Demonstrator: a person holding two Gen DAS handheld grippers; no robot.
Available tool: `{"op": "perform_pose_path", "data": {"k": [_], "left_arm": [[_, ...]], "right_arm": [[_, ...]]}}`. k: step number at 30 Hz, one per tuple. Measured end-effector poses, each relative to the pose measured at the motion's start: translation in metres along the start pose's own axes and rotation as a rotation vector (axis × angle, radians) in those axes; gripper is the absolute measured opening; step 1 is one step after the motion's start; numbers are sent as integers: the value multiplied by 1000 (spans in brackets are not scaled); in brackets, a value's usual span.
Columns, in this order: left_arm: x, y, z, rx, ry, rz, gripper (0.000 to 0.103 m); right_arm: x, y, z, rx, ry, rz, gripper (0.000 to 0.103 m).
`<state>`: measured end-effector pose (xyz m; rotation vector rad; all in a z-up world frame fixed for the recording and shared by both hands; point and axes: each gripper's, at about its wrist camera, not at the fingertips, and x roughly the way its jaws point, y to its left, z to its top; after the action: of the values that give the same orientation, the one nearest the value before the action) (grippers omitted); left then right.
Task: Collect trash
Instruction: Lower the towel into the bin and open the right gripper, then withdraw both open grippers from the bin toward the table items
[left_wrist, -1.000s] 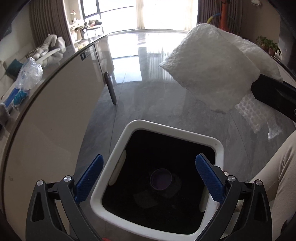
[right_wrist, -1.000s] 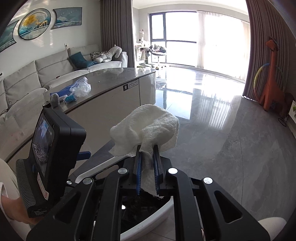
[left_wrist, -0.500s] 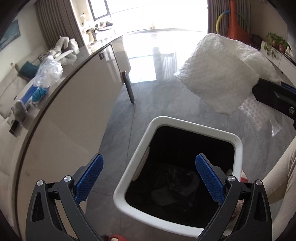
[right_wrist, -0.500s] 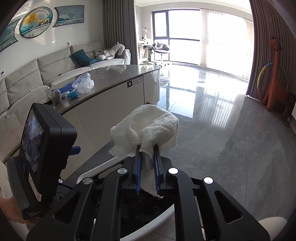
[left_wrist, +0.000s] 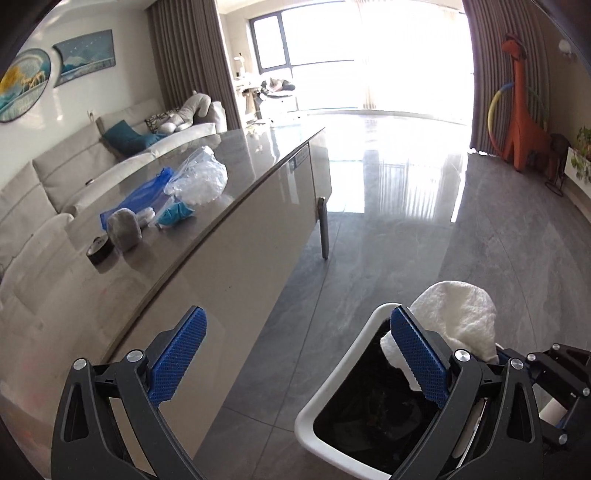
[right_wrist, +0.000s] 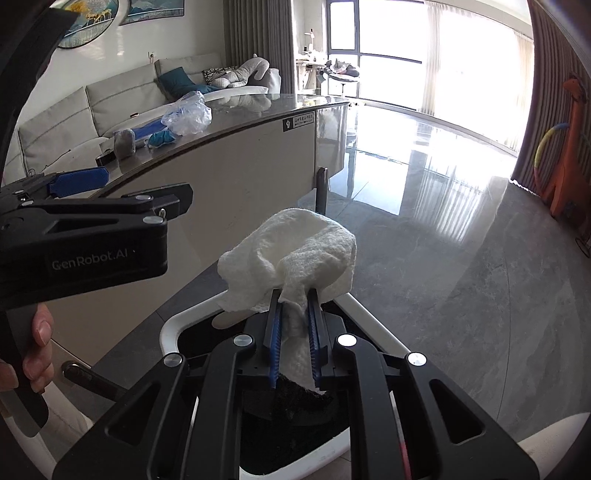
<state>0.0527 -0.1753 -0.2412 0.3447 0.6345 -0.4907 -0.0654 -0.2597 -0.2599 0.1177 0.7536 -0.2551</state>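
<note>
Right gripper (right_wrist: 293, 332) clamped on a crumpled white paper towel (right_wrist: 295, 251), blue fingers (right_wrist: 275, 332) nearly together with a strip of the towel pinched between them. Bunched mass of the towel bulging out ahead of the fingertips, a flatter tail trailing back between the pads toward the camera, so the long axis running roughly along the gripper's own line, forward and down. Held directly over the mouth of a white-rimmed trash bin (right_wrist: 170, 325) with a black liner, standing on the grey tiled floor (right_wrist: 461, 277) just beside the desk (right_wrist: 236, 162). Left gripper (left_wrist: 295, 362) spread wide and empty, one blue finger (left_wrist: 177, 362) in front of the desk's pale side, the other (left_wrist: 417, 365) crossing the bin rim (left_wrist: 332, 387) and covering the lower edge of the towel (left_wrist: 458, 314). Bin contents dark and hard to make out; near rim cut off by the gripper bodies in both views. On the desk top, well apart from the bin: a clear plastic bag (left_wrist: 199, 177), a blue sheet (left_wrist: 144, 195), a teal wad (left_wrist: 175, 214), a grey lump (left_wrist: 123, 229) and a dark tape roll (left_wrist: 99, 251). Part of a hand (right_wrist: 35, 347) on the left gripper's handle at the frame's edge.
</note>
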Motion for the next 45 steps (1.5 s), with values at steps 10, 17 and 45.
{"op": "perform_pose_path", "data": {"k": [10,17,45], "left_arm": [[3,7,0,-21,9,-12,98],[3,12,0,-36,11,-3,98],[8,170,75,-346,-14,256,98]], "right_arm": [[14,10,-13,-40,70,-63,98],[1,5,3,3,15,-51,98],[20,89,153,-153,-275,137,98]]}}
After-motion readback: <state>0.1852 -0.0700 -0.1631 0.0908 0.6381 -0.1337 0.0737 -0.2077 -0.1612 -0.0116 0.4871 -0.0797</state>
